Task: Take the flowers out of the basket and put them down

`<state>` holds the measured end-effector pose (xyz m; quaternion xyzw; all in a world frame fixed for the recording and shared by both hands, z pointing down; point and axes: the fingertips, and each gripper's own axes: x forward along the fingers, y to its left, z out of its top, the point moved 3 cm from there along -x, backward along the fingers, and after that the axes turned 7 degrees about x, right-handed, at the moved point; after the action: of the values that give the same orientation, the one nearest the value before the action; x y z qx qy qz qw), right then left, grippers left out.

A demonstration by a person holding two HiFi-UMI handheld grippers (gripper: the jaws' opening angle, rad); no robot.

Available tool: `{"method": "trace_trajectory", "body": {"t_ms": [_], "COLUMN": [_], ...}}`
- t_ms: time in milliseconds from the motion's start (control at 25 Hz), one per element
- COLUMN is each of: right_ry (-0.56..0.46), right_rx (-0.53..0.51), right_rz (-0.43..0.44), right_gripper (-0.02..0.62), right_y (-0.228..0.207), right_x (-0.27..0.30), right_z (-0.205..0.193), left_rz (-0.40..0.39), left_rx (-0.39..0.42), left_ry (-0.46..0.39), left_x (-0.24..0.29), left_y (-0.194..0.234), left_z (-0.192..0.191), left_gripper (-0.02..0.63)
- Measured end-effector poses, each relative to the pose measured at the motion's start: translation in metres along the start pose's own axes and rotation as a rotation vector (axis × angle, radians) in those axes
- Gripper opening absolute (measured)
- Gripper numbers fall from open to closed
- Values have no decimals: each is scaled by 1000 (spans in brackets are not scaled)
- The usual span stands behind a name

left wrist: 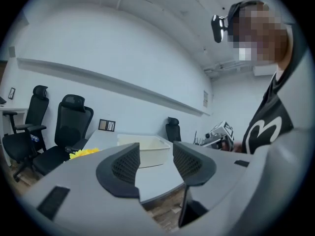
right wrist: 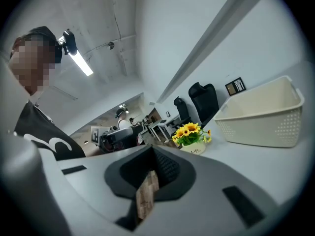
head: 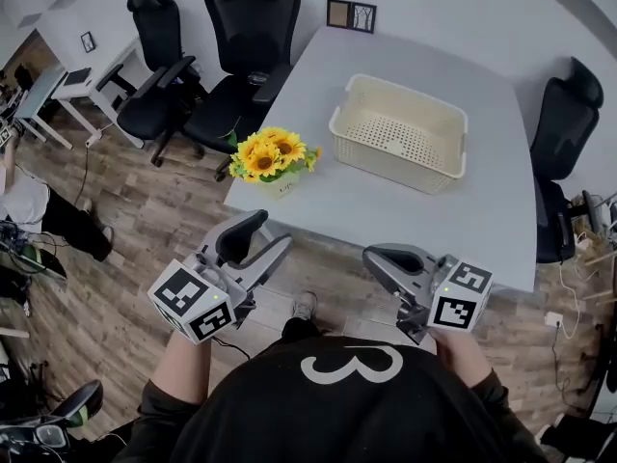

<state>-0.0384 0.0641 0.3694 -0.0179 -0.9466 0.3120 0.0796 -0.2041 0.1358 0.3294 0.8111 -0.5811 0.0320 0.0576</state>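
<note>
The sunflowers in a small white pot (head: 273,158) stand on the grey table (head: 482,230) near its front left corner, outside the cream basket (head: 399,133), which holds nothing. Both grippers hang in front of the table's near edge, over the floor. My left gripper (head: 260,242) is open with nothing between its jaws (left wrist: 154,163); past them I see the basket (left wrist: 142,149) and the sunflowers (left wrist: 83,153). My right gripper (head: 390,260) has its jaws together and empty (right wrist: 152,173). The sunflowers (right wrist: 189,132) and the basket (right wrist: 261,114) lie ahead of it.
Black office chairs (head: 231,56) stand along the table's left side, and another chair (head: 569,152) is at its right. A small framed picture (head: 351,14) lies at the far edge. The floor is wood (head: 125,220). Desks and a person (head: 29,201) are at far left.
</note>
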Motion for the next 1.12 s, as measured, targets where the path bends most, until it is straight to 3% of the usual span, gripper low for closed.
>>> {"method": "trace_trajectory", "body": {"t_ms": [200, 400, 560, 1120], "right_ry": [2, -25, -33, 2], "right_rx": [-36, -47, -60, -51], "right_rz": [18, 21, 39, 35], "right_gripper": [9, 11, 11, 9], "right_y": [17, 25, 32, 39], "right_x": [-13, -28, -31, -36], "right_z": [-7, -8, -9, -24], "left_rz": [-46, -137, -186, -190], "left_rx": [-12, -64, -88, -100], "left_ry": [-66, -71, -41, -9], "left_x": [-10, -10, -6, -2], "left_y": [-41, -73, -90, -112], "left_z": [23, 23, 13, -6], "left_gripper": [73, 12, 12, 12]}}
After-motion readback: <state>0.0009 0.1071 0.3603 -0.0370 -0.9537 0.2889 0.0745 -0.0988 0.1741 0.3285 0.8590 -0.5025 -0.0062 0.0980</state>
